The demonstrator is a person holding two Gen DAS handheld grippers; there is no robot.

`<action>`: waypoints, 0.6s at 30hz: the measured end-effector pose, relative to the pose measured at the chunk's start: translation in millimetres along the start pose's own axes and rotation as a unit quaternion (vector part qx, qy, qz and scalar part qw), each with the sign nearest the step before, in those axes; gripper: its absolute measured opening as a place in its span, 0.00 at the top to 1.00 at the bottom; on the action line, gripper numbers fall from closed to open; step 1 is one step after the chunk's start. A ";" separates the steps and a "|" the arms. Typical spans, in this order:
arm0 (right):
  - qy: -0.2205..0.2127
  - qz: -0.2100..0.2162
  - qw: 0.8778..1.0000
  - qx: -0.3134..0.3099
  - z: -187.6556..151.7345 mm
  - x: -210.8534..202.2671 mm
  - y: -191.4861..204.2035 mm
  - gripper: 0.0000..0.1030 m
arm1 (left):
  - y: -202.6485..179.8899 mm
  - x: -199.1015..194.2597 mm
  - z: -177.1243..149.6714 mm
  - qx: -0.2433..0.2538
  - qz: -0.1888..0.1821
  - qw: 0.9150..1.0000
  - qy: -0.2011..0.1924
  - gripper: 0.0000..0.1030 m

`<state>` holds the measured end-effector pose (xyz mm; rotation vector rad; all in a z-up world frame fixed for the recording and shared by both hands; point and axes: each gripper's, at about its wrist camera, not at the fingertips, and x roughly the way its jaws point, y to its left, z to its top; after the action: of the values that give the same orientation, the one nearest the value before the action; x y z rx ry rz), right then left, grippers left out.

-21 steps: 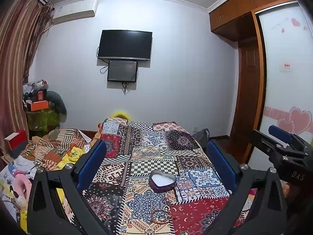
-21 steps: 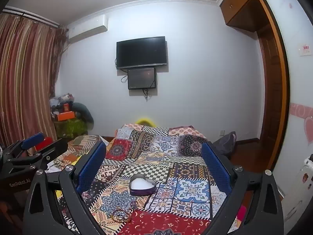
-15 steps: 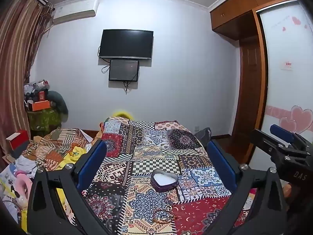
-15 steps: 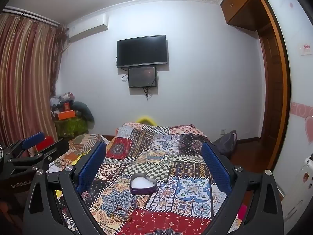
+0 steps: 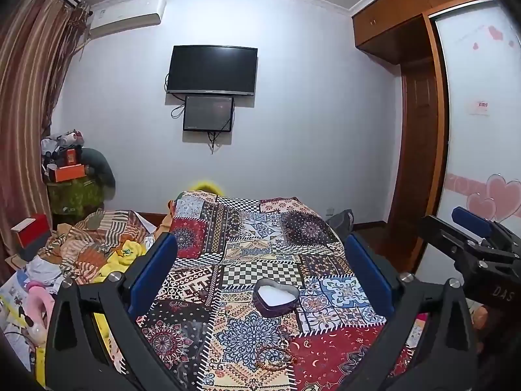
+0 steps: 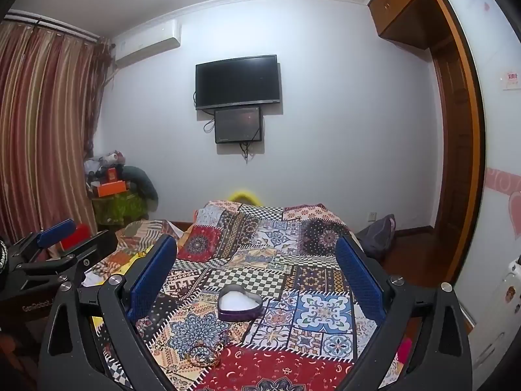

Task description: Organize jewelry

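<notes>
A purple heart-shaped box point(image 5: 276, 299) with a white inside stands open on the patchwork cloth of the bed point(image 5: 260, 228); it also shows in the right wrist view point(image 6: 239, 303). Thin bracelets point(image 5: 275, 360) lie in a small heap on the cloth in front of the box, also in the right wrist view point(image 6: 206, 355). My left gripper point(image 5: 260, 270) is open and empty, held above the cloth behind the jewelry. My right gripper point(image 6: 257, 268) is open and empty, likewise above the cloth.
A pile of clothes and toys point(image 5: 81, 254) lies left of the bed. A wardrobe with heart stickers point(image 5: 482, 163) stands on the right. A TV point(image 5: 211, 69) hangs on the far wall. A dark bag point(image 6: 379, 231) sits on the floor by the bed.
Both views have shifted slightly, so the box sits a little further right in each. Both grippers stay open and nothing has been touched.
</notes>
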<state>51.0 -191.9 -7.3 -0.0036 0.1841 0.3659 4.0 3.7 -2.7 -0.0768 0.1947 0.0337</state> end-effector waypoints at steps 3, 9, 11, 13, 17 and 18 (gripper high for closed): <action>0.001 0.000 1.000 0.000 0.4 0.2 0.0 0.06 | -1.0 -1.1 0.4 0.000 0.001 1.000 0.000 0.00; 0.001 0.000 1.000 0.000 1.3 0.1 0.1 0.06 | 0.2 -0.1 -1.6 0.000 0.001 1.000 0.002 0.00; 0.003 0.000 1.000 0.000 1.5 0.6 0.0 0.06 | 0.3 0.3 -1.9 0.001 0.001 1.000 0.003 0.00; 0.002 0.000 1.000 0.000 2.2 0.2 -0.4 0.06 | 0.0 0.5 -2.6 0.002 0.001 1.000 0.003 0.00; 0.002 0.000 1.000 0.000 0.7 0.1 0.3 0.06 | -0.7 1.8 -3.0 0.002 0.001 1.000 0.004 0.00; 0.003 0.000 1.000 0.000 1.9 0.3 -0.3 0.06 | -0.7 1.8 -3.0 0.002 0.001 1.000 0.004 0.00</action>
<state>51.8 -192.0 -5.4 -0.0038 0.1899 0.3658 5.2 2.8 -6.0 -0.0728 0.2031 0.0351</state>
